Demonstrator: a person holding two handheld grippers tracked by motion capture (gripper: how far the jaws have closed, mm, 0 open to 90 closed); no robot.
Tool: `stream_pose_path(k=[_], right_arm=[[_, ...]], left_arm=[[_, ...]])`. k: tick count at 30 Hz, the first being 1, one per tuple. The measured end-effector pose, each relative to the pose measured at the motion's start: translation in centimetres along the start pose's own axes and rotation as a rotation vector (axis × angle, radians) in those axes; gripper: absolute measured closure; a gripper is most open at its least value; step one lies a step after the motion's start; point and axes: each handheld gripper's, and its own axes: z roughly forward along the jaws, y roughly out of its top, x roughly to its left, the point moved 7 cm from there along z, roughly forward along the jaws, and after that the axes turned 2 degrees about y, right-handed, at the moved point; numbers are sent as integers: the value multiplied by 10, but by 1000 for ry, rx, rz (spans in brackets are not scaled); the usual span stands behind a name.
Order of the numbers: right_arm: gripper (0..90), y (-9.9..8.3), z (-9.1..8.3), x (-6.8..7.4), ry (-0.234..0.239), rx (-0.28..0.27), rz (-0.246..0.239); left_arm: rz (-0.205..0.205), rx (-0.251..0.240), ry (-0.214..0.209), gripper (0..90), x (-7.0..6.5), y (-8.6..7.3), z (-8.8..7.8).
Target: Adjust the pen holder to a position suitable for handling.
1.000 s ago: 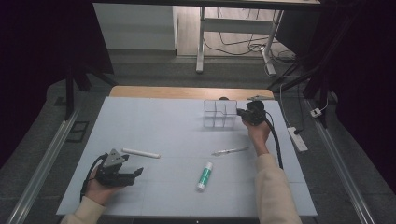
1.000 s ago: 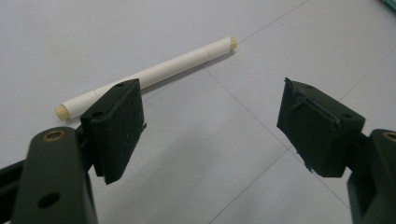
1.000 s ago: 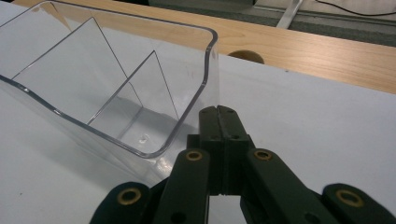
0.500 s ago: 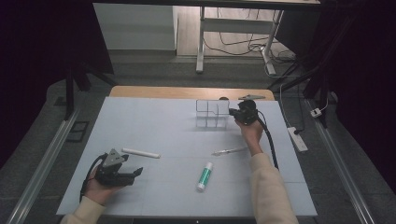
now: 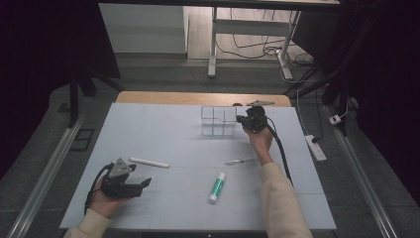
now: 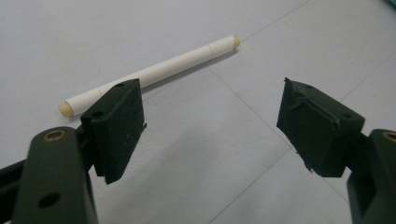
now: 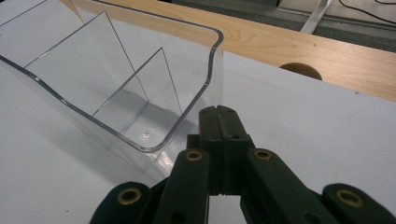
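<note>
High view, pale blue table, left tool open, right tool closed empty.

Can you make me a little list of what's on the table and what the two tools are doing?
Table: pale blue mat on a wooden top
Clear box: clear box with dividers, empty, at the far side
Right tool: right tool shut, holding nothing, tips against the box's end wall
Left tool: left tool open, holding nothing
White stick: white stick lying just beyond the left tool
Also lying flat: syringe, green and white tube
</note>
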Motion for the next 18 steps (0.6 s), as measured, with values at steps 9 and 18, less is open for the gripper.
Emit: stream_pose_path(k=[9,18], right_arm=[[890,3,4,4,3,-2,4],[890,4,5,7,-1,1,-13]], left_arm=[[0,3,1,227,1,0,0],[-9,1,2,227,1,-1,0]])
